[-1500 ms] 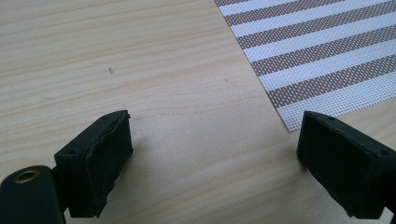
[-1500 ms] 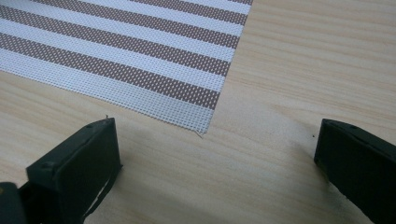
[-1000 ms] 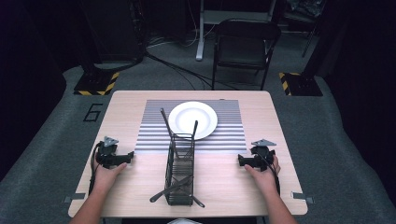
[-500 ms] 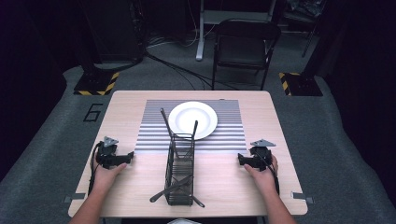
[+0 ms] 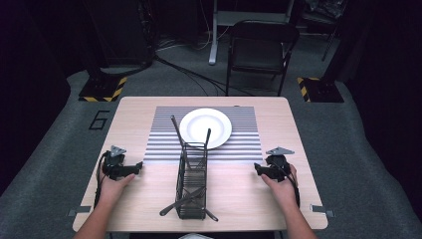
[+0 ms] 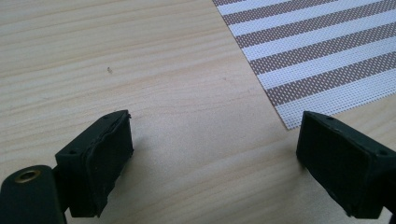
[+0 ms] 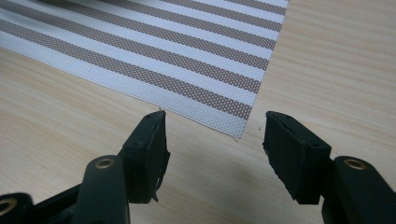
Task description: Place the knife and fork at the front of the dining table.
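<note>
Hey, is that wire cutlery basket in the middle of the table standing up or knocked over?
Upright. The wire basket stands on the table, with dark utensil handles sticking up out of its top toward the white plate.

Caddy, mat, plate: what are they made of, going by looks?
Caddy: black wire, probably coated metal; thin open bars you can see through. Mat: woven, likely vinyl mesh; the left gripper view shows a dotted weave in tan and white stripes. Plate: white and smooth, ceramic or melamine; can't tell which.
</note>
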Demonstrator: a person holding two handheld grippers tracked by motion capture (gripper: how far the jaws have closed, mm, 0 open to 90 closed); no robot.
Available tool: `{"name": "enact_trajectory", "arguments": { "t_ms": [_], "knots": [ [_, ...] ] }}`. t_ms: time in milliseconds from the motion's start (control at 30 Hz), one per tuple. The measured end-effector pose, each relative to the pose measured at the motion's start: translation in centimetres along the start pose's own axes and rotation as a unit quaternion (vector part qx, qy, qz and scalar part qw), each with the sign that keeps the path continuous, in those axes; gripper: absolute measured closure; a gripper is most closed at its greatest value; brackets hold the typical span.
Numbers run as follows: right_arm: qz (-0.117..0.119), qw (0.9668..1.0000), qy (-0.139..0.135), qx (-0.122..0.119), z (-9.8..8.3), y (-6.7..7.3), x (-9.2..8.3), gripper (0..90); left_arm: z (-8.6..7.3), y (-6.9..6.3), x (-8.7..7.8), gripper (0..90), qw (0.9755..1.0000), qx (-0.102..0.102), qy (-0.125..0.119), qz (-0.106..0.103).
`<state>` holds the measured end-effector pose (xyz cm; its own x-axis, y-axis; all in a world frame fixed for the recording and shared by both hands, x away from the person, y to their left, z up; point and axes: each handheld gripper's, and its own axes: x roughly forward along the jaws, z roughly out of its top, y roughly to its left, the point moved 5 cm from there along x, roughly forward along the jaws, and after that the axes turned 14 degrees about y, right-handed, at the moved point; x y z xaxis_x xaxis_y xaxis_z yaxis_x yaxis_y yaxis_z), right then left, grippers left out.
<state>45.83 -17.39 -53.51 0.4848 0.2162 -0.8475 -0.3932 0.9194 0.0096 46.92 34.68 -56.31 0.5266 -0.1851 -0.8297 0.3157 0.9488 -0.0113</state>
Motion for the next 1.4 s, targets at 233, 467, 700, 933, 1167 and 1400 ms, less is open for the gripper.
{"name": "enact_trajectory", "arguments": {
  "t_ms": [233,467,700,933,1167,1400],
  "knots": [
    [0.006,0.9992,-0.001,-0.039,0.7,1.5,-1.0,40.7,0.0,0.0,0.0,10.5,1.0000,0.000,0.000,0.000],
    [0.025,0.9968,-0.006,-0.076,2.0,4.0,-2.4,43.4,0.0,0.0,0.0,10.5,1.0000,0.000,0.000,0.001],
    [0.072,0.9919,-0.008,-0.105,3.6,6.1,-3.8,47.7,0.0,0.0,0.0,10.5,1.0000,0.000,0.000,0.000],
    [0.089,0.9890,-0.018,-0.117,5.4,7.2,-5.1,48.9,0.0,0.0,0.0,10.5,1.0000,0.000,0.000,0.000],
    [0.102,0.9870,-0.019,-0.123,6.8,8.2,-6.0,50.4,0.0,0.0,0.0,10.5,1.0000,0.000,-0.001,0.001],
    [0.111,0.9841,-0.025,-0.136,8.4,9.3,-6.8,51.2,0.0,0.0,0.0,10.6,1.0000,-0.002,-0.003,0.001]
  ]
}}
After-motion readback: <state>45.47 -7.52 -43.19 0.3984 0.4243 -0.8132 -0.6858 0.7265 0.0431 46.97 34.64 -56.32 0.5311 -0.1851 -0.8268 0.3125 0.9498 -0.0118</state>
